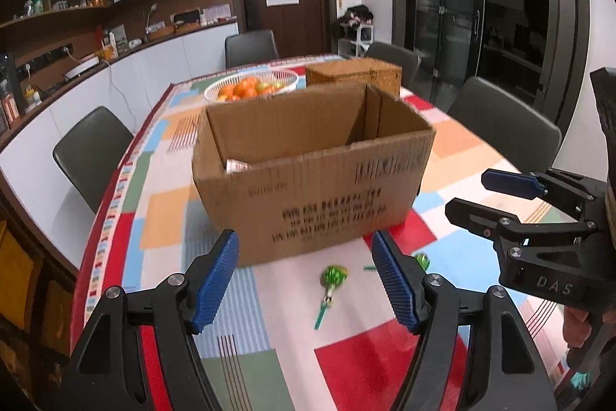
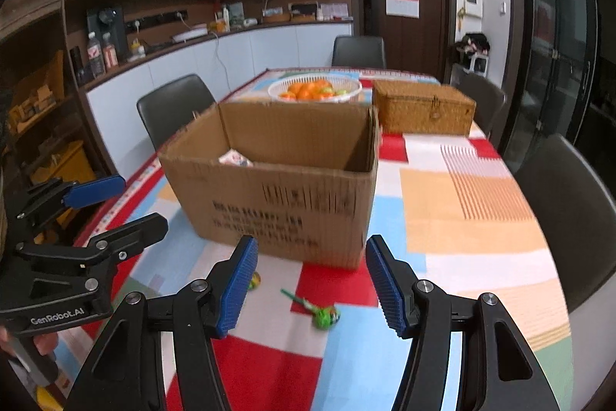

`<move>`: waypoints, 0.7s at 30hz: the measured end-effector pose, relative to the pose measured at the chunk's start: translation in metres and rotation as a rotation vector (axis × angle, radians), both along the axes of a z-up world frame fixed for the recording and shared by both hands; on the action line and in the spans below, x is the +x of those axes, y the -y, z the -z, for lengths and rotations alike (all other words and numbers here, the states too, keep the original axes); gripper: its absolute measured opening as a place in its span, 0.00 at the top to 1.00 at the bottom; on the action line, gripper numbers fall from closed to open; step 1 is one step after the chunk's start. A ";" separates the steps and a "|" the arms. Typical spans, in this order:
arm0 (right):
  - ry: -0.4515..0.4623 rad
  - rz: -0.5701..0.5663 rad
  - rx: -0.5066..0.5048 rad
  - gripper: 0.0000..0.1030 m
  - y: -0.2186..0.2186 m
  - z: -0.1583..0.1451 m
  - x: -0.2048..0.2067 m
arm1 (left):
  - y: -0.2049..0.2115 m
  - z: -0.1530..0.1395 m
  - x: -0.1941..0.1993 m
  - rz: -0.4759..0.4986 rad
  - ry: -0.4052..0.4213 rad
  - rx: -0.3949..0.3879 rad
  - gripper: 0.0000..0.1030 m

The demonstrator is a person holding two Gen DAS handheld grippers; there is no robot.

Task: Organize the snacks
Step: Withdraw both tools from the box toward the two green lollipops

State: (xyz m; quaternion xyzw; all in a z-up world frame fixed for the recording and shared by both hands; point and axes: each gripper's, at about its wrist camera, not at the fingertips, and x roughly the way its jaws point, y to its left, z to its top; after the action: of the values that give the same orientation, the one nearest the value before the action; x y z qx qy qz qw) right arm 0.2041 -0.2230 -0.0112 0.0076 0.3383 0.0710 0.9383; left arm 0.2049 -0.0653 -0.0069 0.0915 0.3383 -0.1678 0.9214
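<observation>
An open cardboard box (image 1: 308,172) (image 2: 277,180) stands on the patchwork tablecloth, with a white snack packet (image 1: 240,165) (image 2: 235,158) showing inside at its left end. A green-wrapped lollipop (image 1: 333,276) (image 2: 323,314) lies on the cloth in front of the box. A second lollipop (image 1: 421,259) (image 2: 254,281) is partly hidden behind a finger in each view. My left gripper (image 1: 304,241) (image 2: 142,199) hangs open above the first lollipop, holding nothing. Beside it on the right, my right gripper (image 2: 312,241) (image 1: 467,193) is open too, with only the cloth and box below.
Behind the box sit a white basket of oranges (image 1: 250,84) (image 2: 315,87) and a shut wicker chest (image 1: 354,72) (image 2: 423,111). Dark chairs (image 1: 92,149) (image 2: 569,211) line both long sides of the table (image 1: 165,218) (image 2: 462,203). A counter runs along the left wall.
</observation>
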 end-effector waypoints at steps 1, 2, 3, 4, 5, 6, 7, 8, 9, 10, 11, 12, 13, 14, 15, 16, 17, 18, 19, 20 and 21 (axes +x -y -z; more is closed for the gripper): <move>-0.014 0.001 -0.002 0.42 0.000 0.004 0.000 | 0.000 0.005 -0.001 -0.002 -0.007 0.005 0.31; -0.029 0.003 -0.004 0.42 0.000 0.010 0.000 | 0.000 0.011 -0.001 -0.002 -0.020 0.010 0.31; -0.042 0.004 -0.005 0.42 0.000 0.015 -0.001 | 0.000 0.016 -0.001 0.000 -0.030 0.012 0.31; -0.054 0.003 -0.006 0.42 0.000 0.020 -0.001 | 0.001 0.020 -0.001 0.002 -0.039 0.015 0.31; -0.072 0.003 -0.006 0.42 0.000 0.026 -0.001 | 0.001 0.026 0.000 0.008 -0.054 0.023 0.31; -0.084 0.003 -0.006 0.42 0.000 0.030 -0.001 | 0.002 0.032 0.000 0.014 -0.069 0.030 0.31; -0.101 0.001 -0.006 0.42 0.000 0.037 -0.001 | 0.003 0.038 0.002 0.019 -0.087 0.035 0.31; -0.119 -0.001 -0.005 0.42 0.000 0.043 -0.001 | 0.003 0.043 0.003 0.025 -0.100 0.037 0.31; -0.129 -0.002 -0.005 0.42 0.000 0.047 0.000 | 0.002 0.049 0.005 0.030 -0.116 0.040 0.32; -0.142 -0.003 -0.006 0.42 0.001 0.052 0.001 | 0.003 0.054 0.007 0.034 -0.130 0.045 0.32; -0.154 -0.003 -0.008 0.42 0.000 0.056 0.001 | 0.004 0.059 0.009 0.037 -0.140 0.048 0.32; -0.167 -0.002 -0.011 0.42 0.001 0.061 0.003 | 0.004 0.064 0.012 0.040 -0.154 0.053 0.32; -0.181 0.000 -0.010 0.42 0.001 0.066 0.005 | 0.005 0.069 0.014 0.043 -0.166 0.058 0.32; -0.192 0.001 -0.008 0.42 0.002 0.070 0.007 | 0.006 0.072 0.016 0.047 -0.175 0.063 0.32; -0.208 0.002 -0.008 0.42 0.002 0.076 0.009 | 0.008 0.077 0.019 0.052 -0.187 0.071 0.32; -0.218 0.003 -0.009 0.42 0.003 0.080 0.011 | 0.009 0.081 0.021 0.054 -0.197 0.078 0.32; -0.230 0.002 -0.012 0.42 0.003 0.085 0.013 | 0.010 0.085 0.024 0.060 -0.207 0.082 0.32; -0.242 0.002 -0.016 0.42 0.003 0.088 0.015 | 0.012 0.087 0.027 0.064 -0.213 0.084 0.32; -0.252 0.002 -0.017 0.42 0.003 0.092 0.017 | 0.014 0.090 0.030 0.068 -0.220 0.088 0.32; -0.263 0.001 -0.017 0.42 0.004 0.096 0.019 | 0.016 0.092 0.034 0.074 -0.226 0.090 0.32; -0.270 0.003 -0.020 0.43 0.004 0.099 0.020 | 0.018 0.095 0.037 0.081 -0.230 0.090 0.32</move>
State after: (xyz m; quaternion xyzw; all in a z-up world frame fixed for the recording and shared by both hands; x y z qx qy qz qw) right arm 0.2239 -0.2272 -0.1101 0.0083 0.4622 0.0648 0.8844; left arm 0.2415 -0.0828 -0.1015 0.1267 0.4448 -0.1987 0.8641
